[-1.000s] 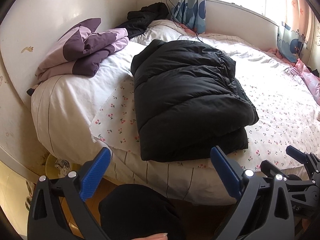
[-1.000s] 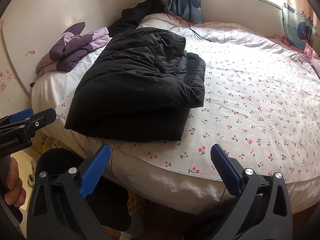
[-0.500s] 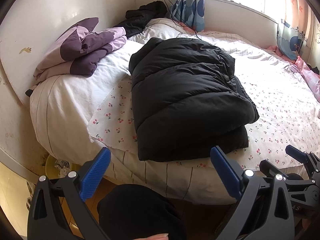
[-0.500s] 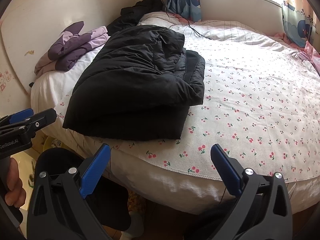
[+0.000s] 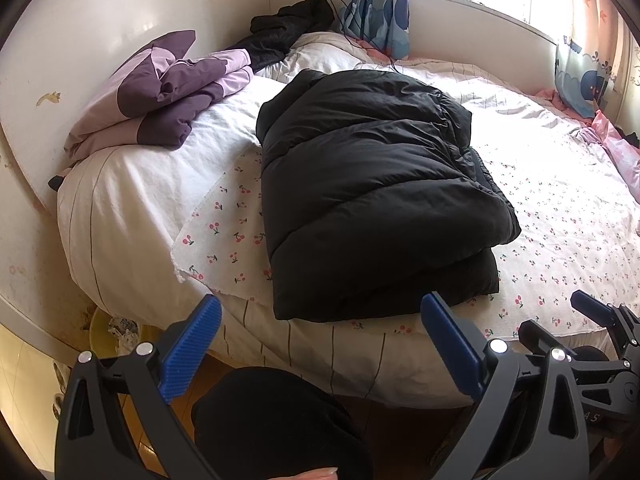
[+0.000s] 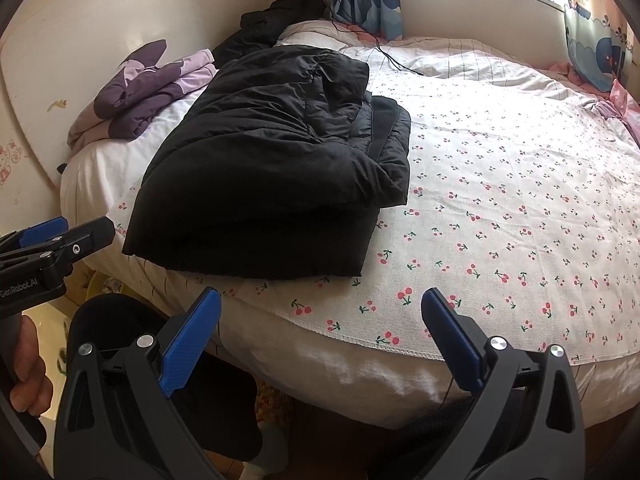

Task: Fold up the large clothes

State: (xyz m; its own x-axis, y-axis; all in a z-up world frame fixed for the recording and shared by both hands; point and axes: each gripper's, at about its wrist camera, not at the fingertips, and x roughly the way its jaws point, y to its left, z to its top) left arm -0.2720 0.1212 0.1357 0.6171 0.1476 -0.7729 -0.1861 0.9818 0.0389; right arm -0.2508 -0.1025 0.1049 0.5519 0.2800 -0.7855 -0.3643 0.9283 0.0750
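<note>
Both views shifted slightly vs 1 s ago, black puffer jacket (image 5: 372, 208) sits a bit lower in frame; jacket itself unchanged. It lies folded in a thick stack on the cherry-print sheet (image 6: 500, 216), near the bed (image 5: 120, 216) front edge, toward the left side. Left tool (image 5: 320, 344) released, blue fingers (image 5: 192, 350) spread wide, nothing between them, off the bed edge. Right tool (image 6: 320, 344) likewise released and empty, short of the sheet hem. Purple-lilac jacket (image 5: 160, 92) folded on the white duvet left of the black one, apart from it. Another dark garment (image 5: 288, 30) bunched at the far wall by the curtain (image 5: 376, 4)
</note>
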